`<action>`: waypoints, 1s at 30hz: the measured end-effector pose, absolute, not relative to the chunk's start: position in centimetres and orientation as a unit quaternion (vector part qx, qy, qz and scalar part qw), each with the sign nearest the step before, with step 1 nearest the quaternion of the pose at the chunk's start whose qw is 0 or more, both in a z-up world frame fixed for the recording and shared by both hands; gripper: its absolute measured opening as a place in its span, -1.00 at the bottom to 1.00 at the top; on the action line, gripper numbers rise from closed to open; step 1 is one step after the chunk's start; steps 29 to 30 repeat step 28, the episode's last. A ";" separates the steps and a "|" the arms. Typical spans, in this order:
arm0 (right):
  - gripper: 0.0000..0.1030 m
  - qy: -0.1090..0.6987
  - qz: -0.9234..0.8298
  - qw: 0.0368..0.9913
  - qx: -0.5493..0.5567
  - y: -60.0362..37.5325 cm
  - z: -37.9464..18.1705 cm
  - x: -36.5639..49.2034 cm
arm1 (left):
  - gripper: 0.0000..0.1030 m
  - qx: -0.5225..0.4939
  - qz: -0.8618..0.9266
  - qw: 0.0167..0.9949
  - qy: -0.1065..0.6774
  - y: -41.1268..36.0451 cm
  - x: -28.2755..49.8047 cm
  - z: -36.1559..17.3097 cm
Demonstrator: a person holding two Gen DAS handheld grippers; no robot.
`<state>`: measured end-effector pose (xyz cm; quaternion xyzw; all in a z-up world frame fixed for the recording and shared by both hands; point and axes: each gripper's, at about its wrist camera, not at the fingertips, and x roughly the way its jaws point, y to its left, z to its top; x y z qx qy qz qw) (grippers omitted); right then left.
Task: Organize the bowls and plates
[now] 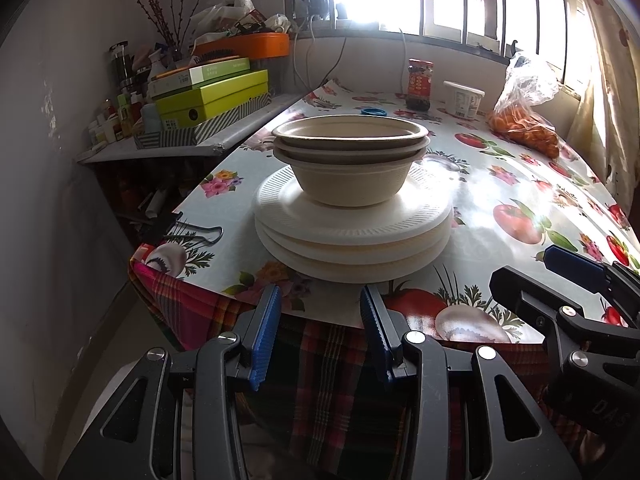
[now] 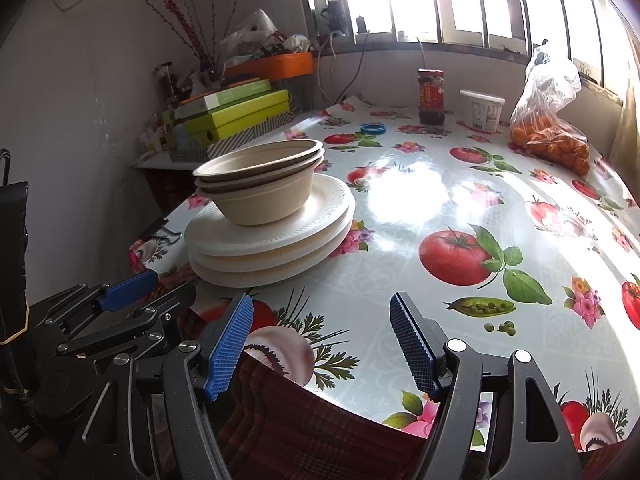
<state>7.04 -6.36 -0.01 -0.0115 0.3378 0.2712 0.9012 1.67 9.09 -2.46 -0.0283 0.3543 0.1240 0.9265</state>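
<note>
Three nested beige bowls (image 1: 350,160) stand on a stack of white plates (image 1: 352,236) near the table's front left corner. The bowls (image 2: 260,184) and plates (image 2: 272,240) also show at left in the right wrist view. My left gripper (image 1: 320,320) is open and empty, at the table's front edge just short of the plates. My right gripper (image 2: 320,332) is open and empty over the front edge, to the right of the stack. The right gripper (image 1: 580,276) shows at right in the left wrist view; the left gripper (image 2: 132,292) shows at left in the right wrist view.
The table (image 2: 400,208) has a glossy fruit-print cloth. At its far side stand a sauce jar (image 2: 431,97), a white tub (image 2: 481,110), a blue ring (image 2: 373,128) and a bag of oranges (image 2: 550,136). A cluttered shelf with green boxes (image 1: 208,98) is at the left.
</note>
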 end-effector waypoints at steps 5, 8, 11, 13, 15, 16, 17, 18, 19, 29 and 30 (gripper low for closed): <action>0.40 0.339 0.272 0.901 -0.011 -6.3 0.0 7.0 | -0.18 -0.029 0.124 0.927 0.354 9.1 1.7 -2.5; 0.40 0.338 0.271 0.901 -0.012 -6.3 0.0 7.0 | -0.18 -0.031 0.123 0.927 0.353 9.2 1.7 -2.5; 0.40 0.337 0.270 0.902 -0.013 -6.2 -0.1 7.1 | -0.18 -0.031 0.123 0.927 0.353 9.3 1.7 -2.5; 0.40 0.337 0.270 0.902 -0.013 -6.2 -0.1 7.1 | -0.18 -0.032 0.123 0.927 0.353 9.3 1.7 -2.5; 0.40 0.338 0.271 0.902 -0.014 -6.2 -0.1 7.1 | -0.18 -0.032 0.122 0.927 0.353 9.3 1.7 -2.5; 0.40 0.338 0.270 0.901 -0.015 -6.2 -0.1 7.1 | -0.18 -0.033 0.122 0.927 0.353 9.3 1.7 -2.6; 0.40 0.338 0.270 0.901 -0.014 -6.1 -0.1 7.1 | -0.18 -0.033 0.122 0.927 0.353 9.3 1.8 -2.6; 0.40 0.338 0.270 0.901 -0.014 -6.2 -0.1 7.1 | -0.18 -0.033 0.121 0.927 0.353 9.3 1.7 -2.5; 0.40 0.338 0.270 0.902 -0.014 -6.2 -0.1 7.1 | -0.18 -0.034 0.120 0.927 0.353 9.3 1.8 -2.6; 0.40 0.338 0.267 0.902 -0.011 -6.1 -0.2 7.4 | -0.18 -0.042 0.119 0.927 0.354 10.1 2.2 -2.5; 0.40 0.338 0.267 0.902 -0.011 -6.1 -0.2 7.4 | -0.18 -0.042 0.119 0.927 0.354 10.1 2.2 -2.5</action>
